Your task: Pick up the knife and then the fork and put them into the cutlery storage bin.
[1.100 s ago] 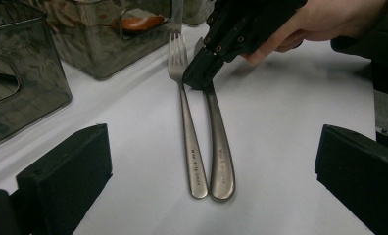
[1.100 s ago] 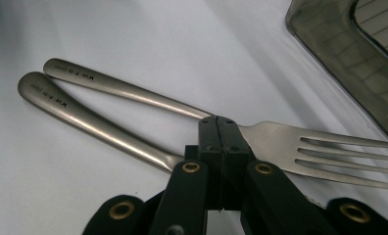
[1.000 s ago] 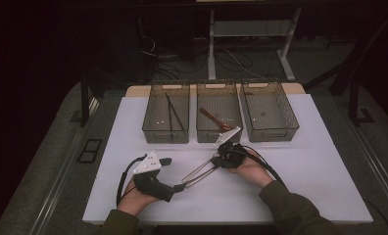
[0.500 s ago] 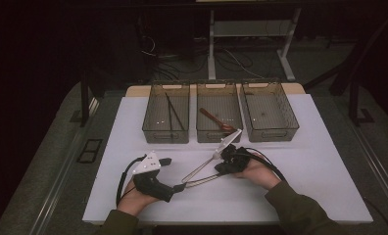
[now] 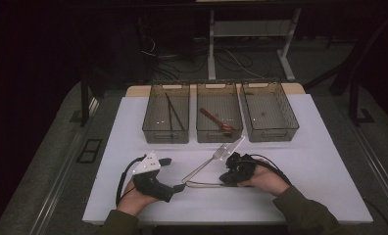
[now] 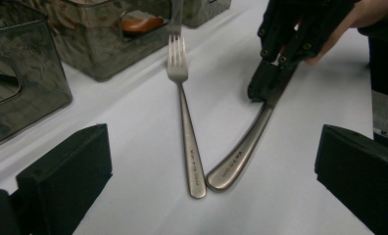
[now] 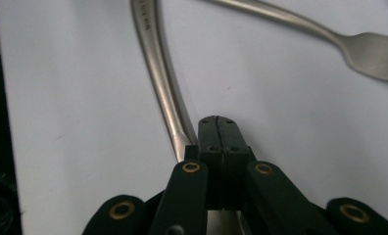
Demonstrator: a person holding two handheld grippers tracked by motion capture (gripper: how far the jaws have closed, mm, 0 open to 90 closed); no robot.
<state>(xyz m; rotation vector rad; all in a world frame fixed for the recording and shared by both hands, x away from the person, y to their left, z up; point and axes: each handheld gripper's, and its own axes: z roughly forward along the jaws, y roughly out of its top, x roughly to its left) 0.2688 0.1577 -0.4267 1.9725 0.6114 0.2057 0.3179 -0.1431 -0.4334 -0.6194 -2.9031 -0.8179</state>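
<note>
Here the right gripper (image 7: 218, 128) was clamped on the knife (image 6: 241, 152), whose handle ran straight ahead of its jaws, toward the gaping, empty left gripper (image 5: 175, 174).

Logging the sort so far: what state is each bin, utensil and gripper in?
Left bin: holds dark sticks.
Middle bin: holds a brown utensil.
Right bin: looks empty.
Fork: flat on the table.
Knife: flat.
Left gripper: open.
Right gripper: shut, on the knife.
</note>
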